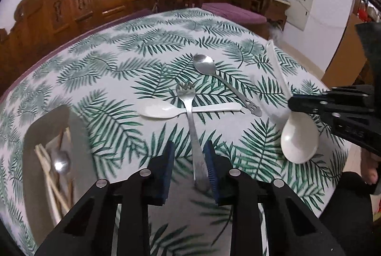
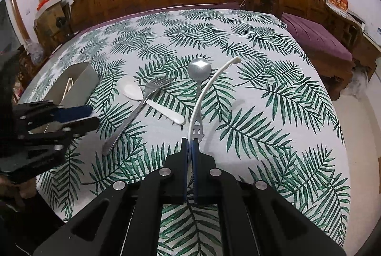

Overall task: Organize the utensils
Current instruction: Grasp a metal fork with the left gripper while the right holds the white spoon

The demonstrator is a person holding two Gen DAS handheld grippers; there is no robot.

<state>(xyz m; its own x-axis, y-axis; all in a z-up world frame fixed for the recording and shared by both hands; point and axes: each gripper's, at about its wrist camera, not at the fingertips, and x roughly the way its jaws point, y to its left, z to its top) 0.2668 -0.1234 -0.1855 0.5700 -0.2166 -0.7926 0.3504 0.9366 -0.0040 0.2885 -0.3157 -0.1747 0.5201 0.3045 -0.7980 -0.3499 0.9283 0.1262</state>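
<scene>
Fork [image 1: 190, 113] axis: handle end lies between the half-closed left gripper [image 1: 189, 160] pads, tines pointing away.
Right gripper [image 2: 190, 151]: clamped on white ladle [image 2: 209, 84].

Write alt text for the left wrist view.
The left gripper has its jaws either side of a metal fork's handle on a leaf-print tablecloth. The fork lies across a white spoon beside a steel spoon; the right gripper holds a white ladle.
</scene>
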